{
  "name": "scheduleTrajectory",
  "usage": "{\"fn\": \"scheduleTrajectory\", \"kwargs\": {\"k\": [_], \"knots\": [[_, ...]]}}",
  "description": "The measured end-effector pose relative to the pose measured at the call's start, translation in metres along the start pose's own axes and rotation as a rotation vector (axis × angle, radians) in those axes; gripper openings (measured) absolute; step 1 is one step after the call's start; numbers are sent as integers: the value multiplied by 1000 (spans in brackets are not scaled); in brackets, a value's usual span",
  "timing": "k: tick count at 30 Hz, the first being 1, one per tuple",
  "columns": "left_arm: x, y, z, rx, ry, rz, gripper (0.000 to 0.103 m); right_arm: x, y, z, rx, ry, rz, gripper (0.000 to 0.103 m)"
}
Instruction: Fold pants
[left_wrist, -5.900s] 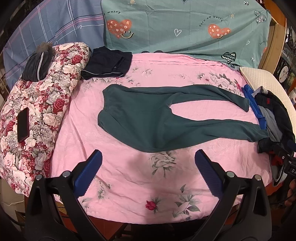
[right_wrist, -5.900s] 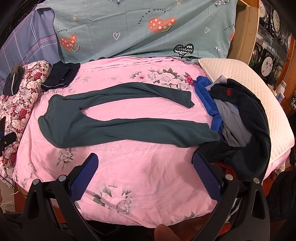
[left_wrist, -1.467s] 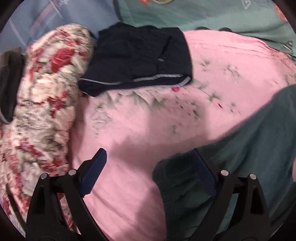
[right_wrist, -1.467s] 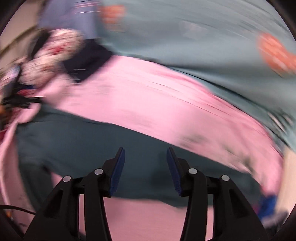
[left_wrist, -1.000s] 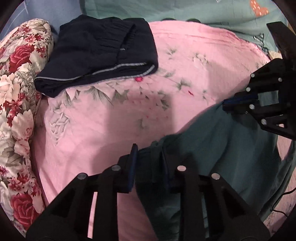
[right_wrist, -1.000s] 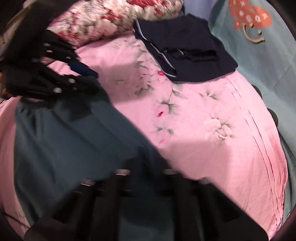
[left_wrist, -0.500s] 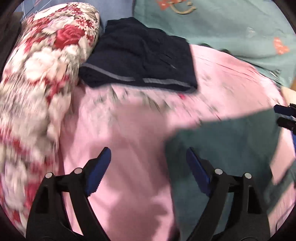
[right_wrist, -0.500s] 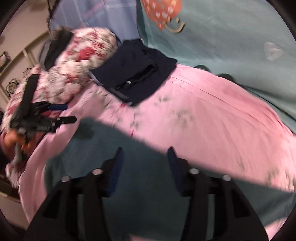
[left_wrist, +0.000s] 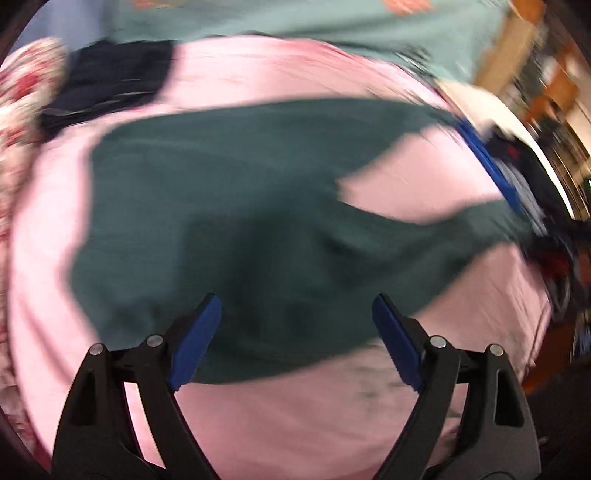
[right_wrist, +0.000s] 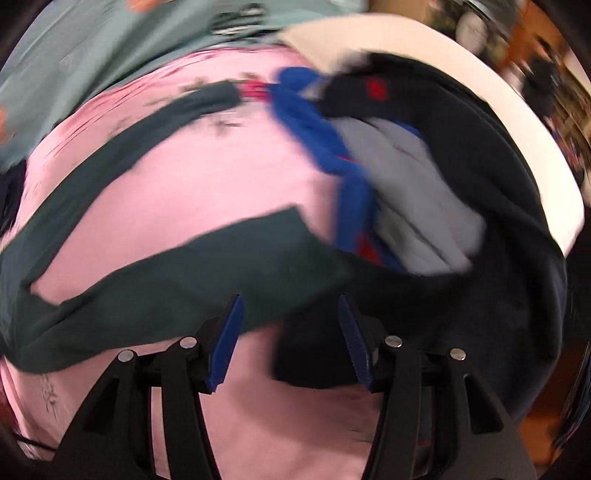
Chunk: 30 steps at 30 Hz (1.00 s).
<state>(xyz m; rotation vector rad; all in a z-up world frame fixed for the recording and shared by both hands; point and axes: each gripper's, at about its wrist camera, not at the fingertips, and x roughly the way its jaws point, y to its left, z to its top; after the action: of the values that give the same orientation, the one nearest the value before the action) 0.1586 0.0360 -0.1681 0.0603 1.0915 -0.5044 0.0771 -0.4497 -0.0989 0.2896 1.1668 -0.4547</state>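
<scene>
The dark green pants (left_wrist: 221, 192) lie flat on the pink floral sheet (left_wrist: 314, 424), waist to the left, both legs running right. My left gripper (left_wrist: 295, 301) hovers open over the near edge of the seat, with nothing between its blue pads. In the right wrist view the near leg (right_wrist: 229, 266) ends beside a clothes pile, and the far leg (right_wrist: 122, 144) runs up to the left. My right gripper (right_wrist: 290, 299) stands partly open just above the near leg's cuff end, not pressing on cloth. Both views are blurred.
A pile of black, grey and blue clothes (right_wrist: 424, 177) lies at the right end of the bed on a cream pillow (right_wrist: 517, 140). Folded dark shorts (left_wrist: 114, 81) and a floral quilt (left_wrist: 18, 110) sit at the left. A teal sheet (left_wrist: 295, 18) covers the far side.
Both grippers, shut on the waistband a second ago, have opened and let it go. The left has swung right over the seat; the right has swept to the cuff end.
</scene>
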Motion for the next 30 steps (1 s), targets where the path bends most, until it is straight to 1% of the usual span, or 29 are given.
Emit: {"fn": "scheduleTrajectory", "kwargs": {"k": [1, 2, 3, 5, 7, 8, 9, 10, 11, 12, 13, 14, 15, 17, 19, 20, 21, 22, 23, 24, 25, 26, 27, 28, 29, 30], "knots": [[10, -22, -3, 53, 13, -1, 86, 2, -8, 1, 12, 0, 18, 54], [16, -34, -5, 85, 17, 8, 86, 7, -13, 2, 10, -5, 33, 54], [27, -50, -9, 136, 27, 42, 86, 12, -14, 4, -2, -2, 44, 54], [45, -68, -13, 187, 58, 82, 85, 25, -16, 7, -22, 23, 67, 54], [59, -74, -15, 215, 90, 121, 85, 45, -16, 13, -42, 50, 66, 54], [61, -78, -15, 226, 72, 139, 84, 55, -14, 15, -63, 61, 61, 47], [62, -78, -14, 224, 72, 145, 81, 63, -12, 17, -87, 72, 57, 27], [62, -78, -11, 211, 77, 143, 75, 66, -9, 20, -104, 83, 47, 17], [61, -77, -8, 195, 77, 150, 66, 68, -8, 23, -114, 84, 40, 6], [61, -74, -4, 190, 78, 160, 49, 66, -7, 27, -128, 71, 42, 5], [61, -74, -1, 189, 76, 178, 38, 58, -5, 29, -146, 43, 40, 5], [58, -72, 2, 177, 84, 176, 21, 43, -3, 31, -167, -1, 38, 5], [54, -69, 3, 157, 91, 154, 14, 29, -3, 33, -170, -29, 40, 5], [48, -72, 4, 120, 102, 94, 12, 4, -8, 34, -152, -49, 42, 5], [34, -76, -6, 131, 92, 51, 12, -9, -14, 32, -156, -54, 25, 5], [29, -78, -13, 139, 98, 37, 12, -9, -17, 28, -170, -40, 4, 6], [27, -78, -18, 144, 112, 29, 12, -4, -19, 25, -186, -16, -13, 12], [28, -76, -24, 145, 131, 29, 14, 5, -21, 21, -204, 13, -37, 16], [30, -71, -28, 138, 165, 52, 23, 17, -22, 17, -226, 56, -117, 19], [27, -65, -31, 126, 192, 88, 44, 18, -20, 17, -230, 69, -166, 19], [21, -62, -33, 119, 186, 112, 55, 15, -21, 15, -223, 64, -211, 21], [3, -53, -32, 106, 133, 148, 72, 6, -20, 17, -200, 27, -219, 26], [-13, -44, -31, 93, 84, 167, 81, -5, -14, 18, -183, -16, -206, 31], [-27, -32, -29, 72, 41, 191, 83, -15, -5, 18, -182, -54, -187, 32], [-43, -7, -24, 27, 1, 242, 83, -26, 17, 17, -215, -94, -137, 32], [-49, 9, -21, -4, -9, 274, 83, -32, 41, 13, -268, -116, -75, 32]]}}
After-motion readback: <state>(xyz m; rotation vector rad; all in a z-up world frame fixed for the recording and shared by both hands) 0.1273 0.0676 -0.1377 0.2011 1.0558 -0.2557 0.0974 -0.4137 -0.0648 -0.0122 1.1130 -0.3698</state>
